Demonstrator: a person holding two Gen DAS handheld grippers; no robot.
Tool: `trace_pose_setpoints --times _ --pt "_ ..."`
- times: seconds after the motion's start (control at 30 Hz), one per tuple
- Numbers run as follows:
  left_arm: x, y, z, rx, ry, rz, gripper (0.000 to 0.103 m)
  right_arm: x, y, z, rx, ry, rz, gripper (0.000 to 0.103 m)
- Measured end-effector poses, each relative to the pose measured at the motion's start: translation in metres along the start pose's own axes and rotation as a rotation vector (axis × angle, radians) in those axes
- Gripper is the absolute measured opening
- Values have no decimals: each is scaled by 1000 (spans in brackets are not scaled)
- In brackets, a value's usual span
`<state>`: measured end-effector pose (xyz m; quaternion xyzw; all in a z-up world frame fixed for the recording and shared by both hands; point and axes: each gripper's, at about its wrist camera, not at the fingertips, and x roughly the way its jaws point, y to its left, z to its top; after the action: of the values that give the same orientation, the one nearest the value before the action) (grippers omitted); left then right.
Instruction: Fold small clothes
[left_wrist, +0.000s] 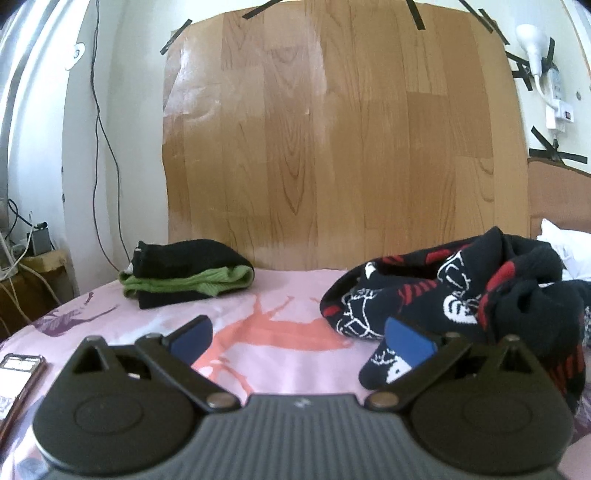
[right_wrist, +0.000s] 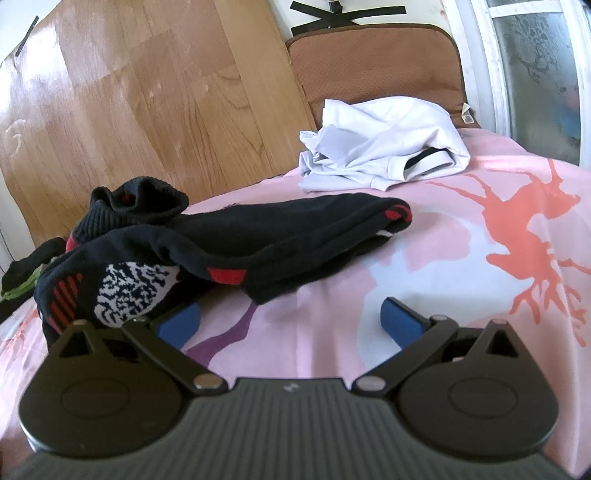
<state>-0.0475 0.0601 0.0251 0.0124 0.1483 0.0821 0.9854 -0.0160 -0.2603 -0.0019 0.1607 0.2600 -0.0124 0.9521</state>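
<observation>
A crumpled black garment with red and white patterns (left_wrist: 461, 291) lies on the pink sheet (left_wrist: 280, 332), right of centre in the left wrist view. It also shows in the right wrist view (right_wrist: 229, 240), stretched left to centre. My left gripper (left_wrist: 299, 336) is open and empty, its right finger at the garment's near edge. My right gripper (right_wrist: 291, 317) is open and empty, just in front of the garment. A folded stack of black and green clothes (left_wrist: 188, 273) sits at the back left.
A crumpled white garment (right_wrist: 384, 147) lies at the back of the bed by a brown headboard cushion (right_wrist: 373, 62). A wood-pattern panel (left_wrist: 332, 140) stands behind the bed. A phone (left_wrist: 18, 380) lies at the left edge. A window (right_wrist: 535, 66) is at right.
</observation>
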Motion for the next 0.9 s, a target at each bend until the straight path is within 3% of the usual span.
trace_pose_setpoints --times 0.17,0.2,0.23,0.27,0.33,0.5,0.53,0.6,0.63,0.7,0.73,0.77,0.83,0.9 --pt "4 1 -3 -6 45 -44 103 -1 -1 1 5 -4 5 101" --pt "4 2 -4 -11 44 -39 103 -4 0 1 1 -17 1 94" --pt "3 4 -4 -22 40 -34 103 -8 3 1 -20 -26 15 66" --pt "2 6 -5 -37 33 -33 103 -15 8 1 -59 -27 66 47" --pt "0 13 -4 -73 22 -32 103 -29 21 3 -124 -50 188 43" --pt "3 23 -2 -135 35 -25 103 -48 77 7 -346 -108 387 45" --pt "3 26 -2 -148 37 -26 103 -44 86 8 -370 -87 408 52" --pt "5 31 -1 -172 49 -28 103 -27 103 7 -388 -37 411 84" --pt "7 34 -1 -186 57 -30 103 -17 108 6 -393 -13 404 89" --pt "10 38 -1 -208 68 -37 103 -1 114 -2 -416 36 389 89" --pt "11 39 -1 -215 74 -42 103 5 117 -6 -438 64 373 72" --pt "13 41 -1 -223 84 -51 103 9 117 -8 -459 80 349 18" --pt "16 43 -1 -234 99 -74 102 2 100 8 -414 34 317 15" --pt "18 45 -1 -239 111 -121 102 -21 65 38 -320 -102 261 15"
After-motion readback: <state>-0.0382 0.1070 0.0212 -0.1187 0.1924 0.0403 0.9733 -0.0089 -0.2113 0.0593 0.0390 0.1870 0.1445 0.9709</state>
